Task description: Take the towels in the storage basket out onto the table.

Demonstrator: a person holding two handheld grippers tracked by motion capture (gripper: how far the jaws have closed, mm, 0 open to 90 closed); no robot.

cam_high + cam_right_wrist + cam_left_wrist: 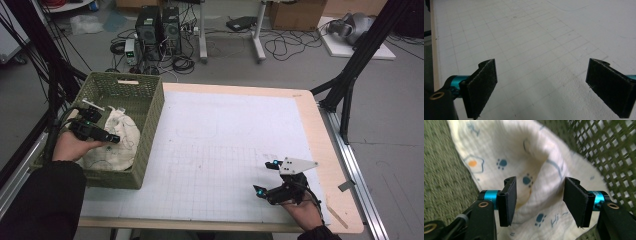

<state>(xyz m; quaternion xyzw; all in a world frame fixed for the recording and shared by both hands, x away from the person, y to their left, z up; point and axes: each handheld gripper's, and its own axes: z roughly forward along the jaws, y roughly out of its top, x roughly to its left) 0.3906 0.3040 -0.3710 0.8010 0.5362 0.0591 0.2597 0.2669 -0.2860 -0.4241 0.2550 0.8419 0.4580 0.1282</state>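
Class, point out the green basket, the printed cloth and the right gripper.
green basket point(152, 131), high view, on its right wall.
printed cloth point(541, 152), left gripper view, on a raised fold.
right gripper point(266, 177), high view, midway between its fingertips.

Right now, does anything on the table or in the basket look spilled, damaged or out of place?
Nothing stands out. The cream printed cloth lies bunched inside the green basket, with the open left gripper poised over a fold. The right gripper is open above the white grid mat. No spills or damage show.
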